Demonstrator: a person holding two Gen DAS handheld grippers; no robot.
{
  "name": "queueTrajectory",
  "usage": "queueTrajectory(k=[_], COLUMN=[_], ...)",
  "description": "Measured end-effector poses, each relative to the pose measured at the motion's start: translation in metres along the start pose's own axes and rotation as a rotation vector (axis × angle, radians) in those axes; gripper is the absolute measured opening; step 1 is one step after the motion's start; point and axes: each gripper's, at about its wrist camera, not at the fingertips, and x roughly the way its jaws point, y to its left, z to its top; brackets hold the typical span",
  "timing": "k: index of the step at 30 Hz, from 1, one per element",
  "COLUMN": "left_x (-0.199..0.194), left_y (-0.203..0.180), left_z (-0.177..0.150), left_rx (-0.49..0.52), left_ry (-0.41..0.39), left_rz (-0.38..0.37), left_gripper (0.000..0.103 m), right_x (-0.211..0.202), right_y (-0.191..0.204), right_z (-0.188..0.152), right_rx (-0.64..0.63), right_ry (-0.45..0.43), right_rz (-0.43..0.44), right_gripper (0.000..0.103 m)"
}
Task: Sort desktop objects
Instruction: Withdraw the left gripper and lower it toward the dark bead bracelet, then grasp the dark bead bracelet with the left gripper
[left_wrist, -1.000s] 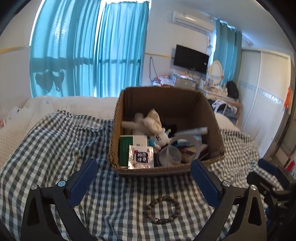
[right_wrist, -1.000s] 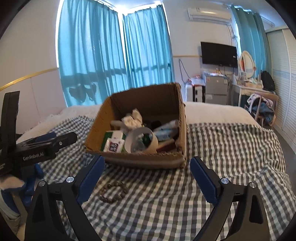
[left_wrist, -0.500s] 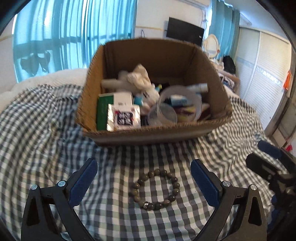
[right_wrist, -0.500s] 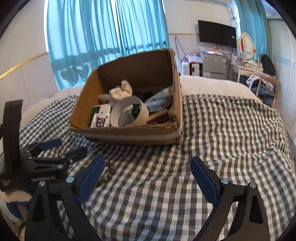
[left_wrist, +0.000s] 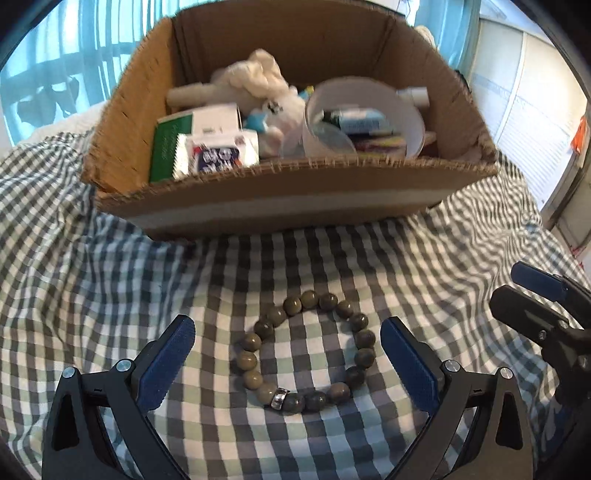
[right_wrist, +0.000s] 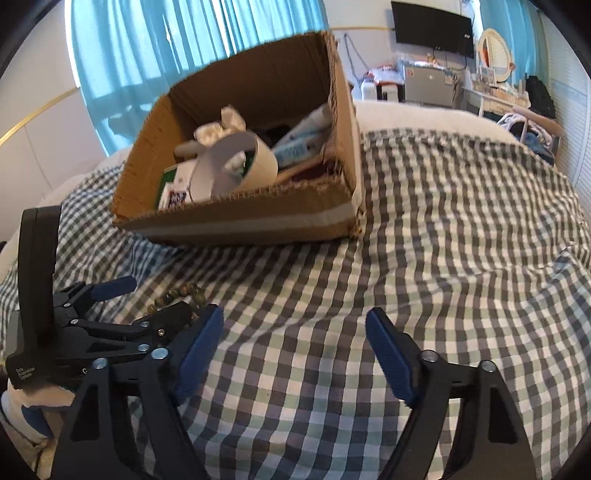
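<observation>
The bracelet (left_wrist: 306, 350) lies flat on the checked cloth (left_wrist: 110, 295), a ring of brown beads with one silver spacer, right between the blue pads of my left gripper (left_wrist: 287, 361) — jaws spread wide, one on each side, touching nothing. Just beyond the bracelet stands the cardboard box (left_wrist: 288, 199), filled with a white roll of tape (left_wrist: 364, 114), a soft toy (left_wrist: 258, 79) and small packets. My right gripper (right_wrist: 294, 349) hangs over bare cloth to the right — released too, holding nothing.
</observation>
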Motion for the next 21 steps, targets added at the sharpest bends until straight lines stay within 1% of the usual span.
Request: queueTrajectory(k=[5, 6, 7, 8, 9, 10, 12, 14, 16, 17, 18, 20, 21], left_x=[0.019, 0.021, 0.023, 0.025, 0.026, 0.027, 0.027, 0.027, 0.026, 0.024, 0.021, 0.016, 0.015], left_y=[-0.001, -0.001, -0.001, -0.001, -0.001, -0.001, -0.005, -0.011, -0.016, -0.018, -0.021, -0.025, -0.027], left_z=[-0.003, -0.003, -0.003, -0.003, -0.002, -0.002, -0.002, -0.002, -0.002, -0.002, -0.001, 0.0, 0.001], left_rx=[0.005, 0.004, 0.0, -0.004, -0.006, -0.006, 0.012, 0.033, 0.047, 0.052, 0.056, 0.075, 0.086], left_ry=[0.076, 0.082, 0.088, 0.094, 0.098, 0.101, 0.103, 0.105, 0.101, 0.097, 0.089, 0.07, 0.063], left_rz=[-0.004, -0.007, -0.017, -0.03, -0.04, -0.047, -0.051, -0.047, -0.04, -0.044, -0.046, -0.049, -0.045], left_gripper=[0.103, 0.102, 0.101, 0.097, 0.093, 0.091, 0.083, 0.078, 0.073, 0.064, 0.049, 0.029, 0.024], right_x=[0.015, 0.021, 0.027, 0.032, 0.035, 0.037, 0.039, 0.039, 0.04, 0.039, 0.038, 0.037, 0.036], right_y=[-0.001, -0.002, -0.003, -0.004, -0.003, -0.003, -0.002, -0.002, -0.002, -0.002, -0.002, -0.002, -0.001], right_z=[-0.005, -0.007, -0.009, -0.011, -0.013, -0.014, -0.015, -0.016, -0.016, -0.017, -0.017, -0.017, -0.016], right_rx=[-0.013, -0.013, -0.014, -0.016, -0.021, -0.026, -0.037, -0.044, -0.047, -0.049, -0.051, -0.054, -0.055], right_ry=[0.041, 0.056, 0.073, 0.088, 0.101, 0.106, 0.109, 0.108, 0.105, 0.101, 0.098, 0.09, 0.085], right_rz=[0.015, 0.019, 0.018, 0.016, 0.016, 0.02, 0.026, 0.031, 0.029, 0.027, 0.025, 0.021, 0.018], right_gripper=[0.075, 0.072, 0.061, 0.051, 0.048, 0.046, 0.046, 0.042, 0.042, 0.042, 0.042, 0.042, 0.042])
